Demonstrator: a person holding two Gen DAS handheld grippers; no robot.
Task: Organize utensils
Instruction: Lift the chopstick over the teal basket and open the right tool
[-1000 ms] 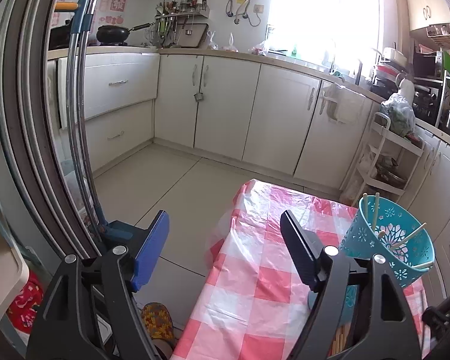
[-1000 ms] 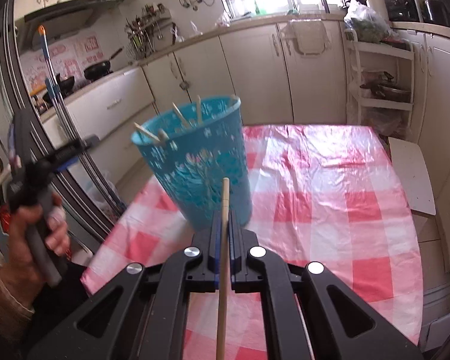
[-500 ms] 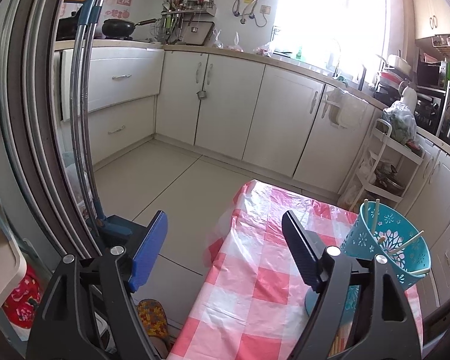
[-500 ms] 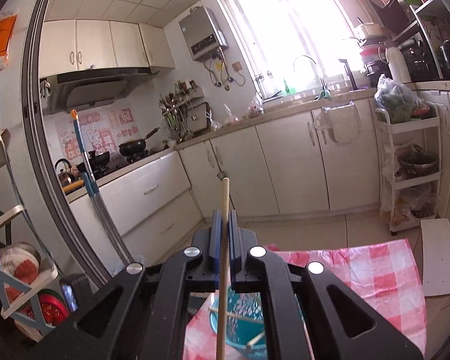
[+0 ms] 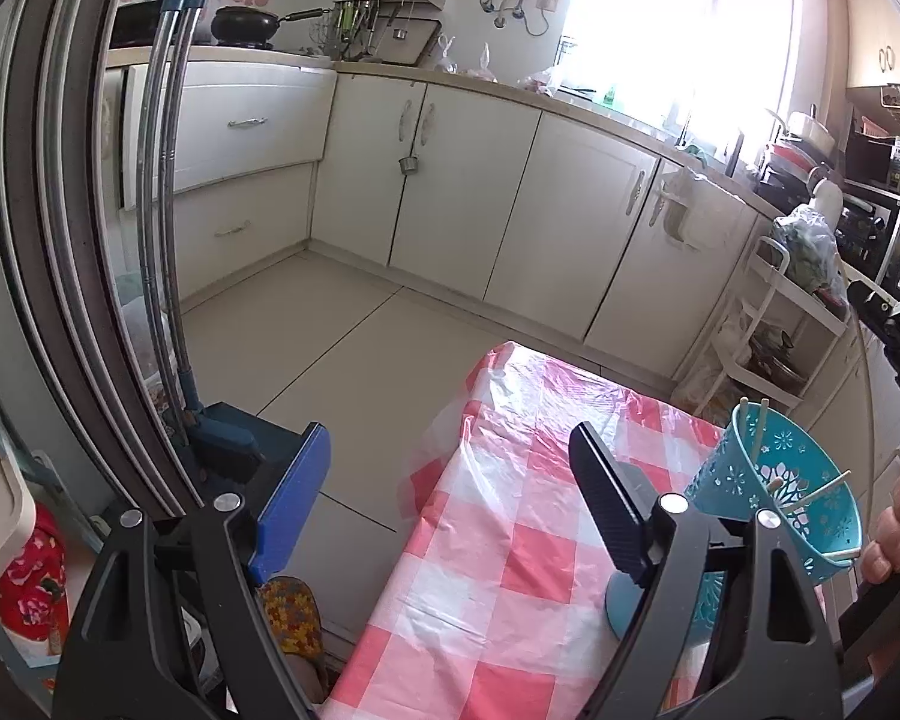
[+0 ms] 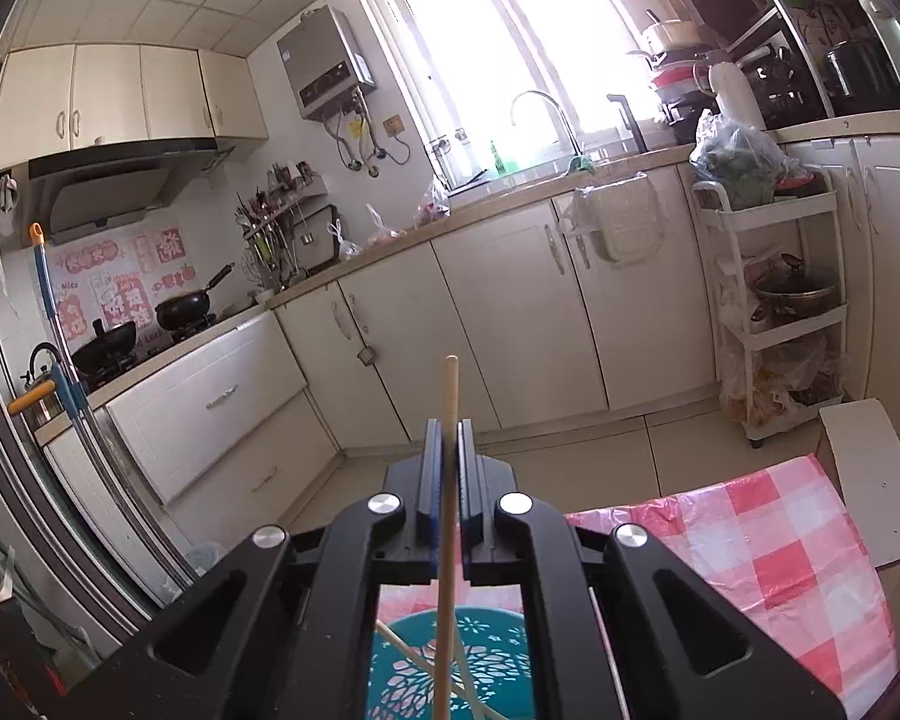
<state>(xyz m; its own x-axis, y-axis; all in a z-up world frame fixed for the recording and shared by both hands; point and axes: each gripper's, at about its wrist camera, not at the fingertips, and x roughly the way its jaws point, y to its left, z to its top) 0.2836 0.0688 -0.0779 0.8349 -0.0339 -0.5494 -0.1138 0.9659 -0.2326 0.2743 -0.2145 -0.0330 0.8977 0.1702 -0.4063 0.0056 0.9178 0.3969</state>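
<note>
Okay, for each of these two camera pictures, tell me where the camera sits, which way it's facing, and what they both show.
Left wrist: sits behind the left gripper, whose empty jaws are opening, facing the cabinets and checked table; fingers show at right.
Right wrist: sits behind the right gripper, shut on a chopstick, above the basket, facing the window.
Shared: basket, table, cabinets.

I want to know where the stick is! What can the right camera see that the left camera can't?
Only the right camera shows the right gripper with its jaws shut on a chopstick, and the faucet. Only the left camera shows the left gripper, its jaws opening with nothing between them, and a fingertip at the edge. Both show the teal basket holding chopsticks and the checked tablecloth.
</note>
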